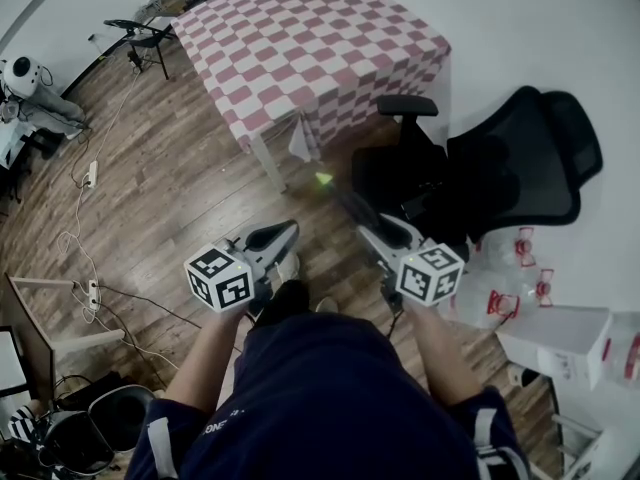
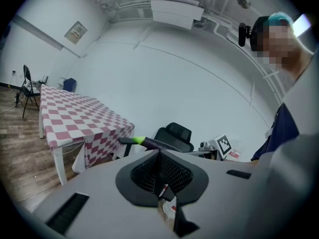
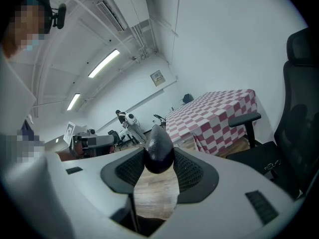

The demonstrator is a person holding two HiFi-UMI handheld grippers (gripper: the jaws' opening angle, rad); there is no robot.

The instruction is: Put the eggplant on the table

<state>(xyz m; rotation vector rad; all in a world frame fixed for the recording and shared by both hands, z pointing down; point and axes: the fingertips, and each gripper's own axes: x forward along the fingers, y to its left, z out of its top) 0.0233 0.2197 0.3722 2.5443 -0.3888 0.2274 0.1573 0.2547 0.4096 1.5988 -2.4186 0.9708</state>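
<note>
A dark purple eggplant (image 1: 352, 206) with a green stem tip sticks out forward from my right gripper (image 1: 375, 230), which is shut on it. Its rounded dark end fills the jaws in the right gripper view (image 3: 158, 153); it also shows in the left gripper view (image 2: 152, 143). My left gripper (image 1: 285, 231) is held beside it at the same height, its pads (image 2: 160, 169) pressed together with nothing between them. The table (image 1: 310, 38) with the red-and-white checked cloth stands ahead, across some wooden floor; it also shows in both gripper views (image 2: 79, 116) (image 3: 214, 116).
A black office chair (image 1: 500, 168) stands just right of the eggplant, near the table's corner. Water jugs (image 1: 510, 268) and a white box (image 1: 560, 338) sit at the right. Cables and a power strip (image 1: 90, 173) lie on the floor at left; a folding chair (image 1: 140, 33) stands far left.
</note>
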